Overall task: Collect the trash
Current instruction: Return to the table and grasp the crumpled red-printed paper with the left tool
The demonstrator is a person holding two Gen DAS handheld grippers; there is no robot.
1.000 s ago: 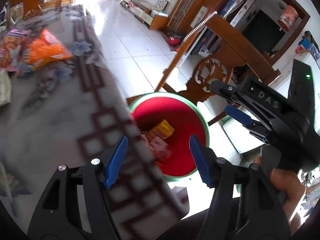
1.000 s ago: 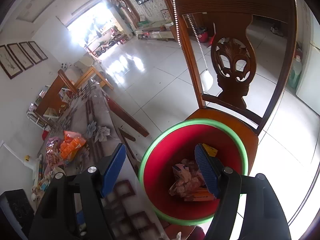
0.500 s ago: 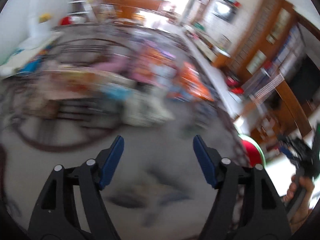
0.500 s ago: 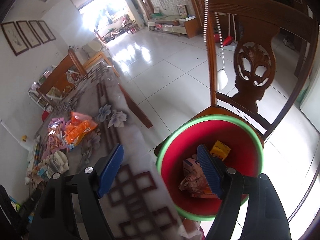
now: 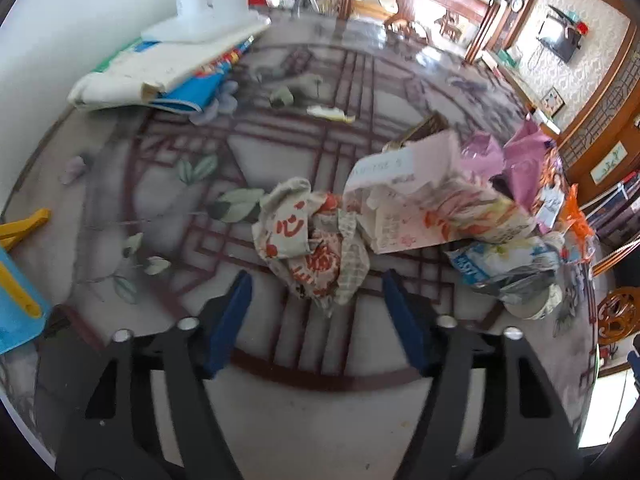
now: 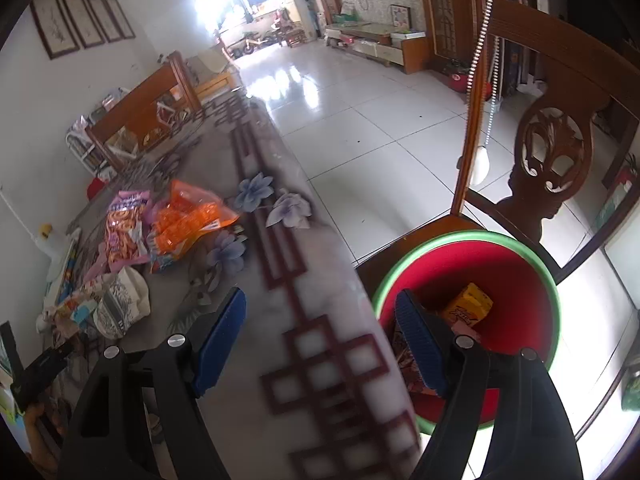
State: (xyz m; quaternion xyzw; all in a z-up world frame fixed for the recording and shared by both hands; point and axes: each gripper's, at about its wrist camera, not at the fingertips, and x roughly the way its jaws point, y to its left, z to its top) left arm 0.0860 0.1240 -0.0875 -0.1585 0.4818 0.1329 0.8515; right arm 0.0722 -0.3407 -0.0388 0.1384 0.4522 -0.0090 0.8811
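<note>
Wrapper [image 5: 316, 248], a crumpled wad of cream paper with orange-red print, lies just ahead of the left gripper [image 5: 316, 312], almost centred between its blue pads and a little beyond their tips. Its lowest fold hangs down toward the gap, but neither pad touches it. The jaws are closing, with nothing pressed between them yet. The wad is roughly as wide as it is tall, running slightly from upper left to lower right, so its narrow waist faces the gap fairly square.

To the right of the left gripper and farther out sits the rest of the pile: a torn white-and-pink carton [image 5: 412, 204], a pink bag [image 5: 520, 160] and a blue-and-silver pouch [image 5: 500, 268]. All rest on the patterned table [image 5: 180, 208].

The right gripper [image 6: 320, 332] hangs over the table edge, jaws half open and empty. The red bin [image 6: 520, 288] with its green rim lies just off to its right, already holding a yellow packet [image 6: 468, 306]. An orange bag [image 6: 188, 220] lies well ahead and to its left.

The left hand is the nearer one to the wrapper; I judge a short push forward would seat it.
</note>
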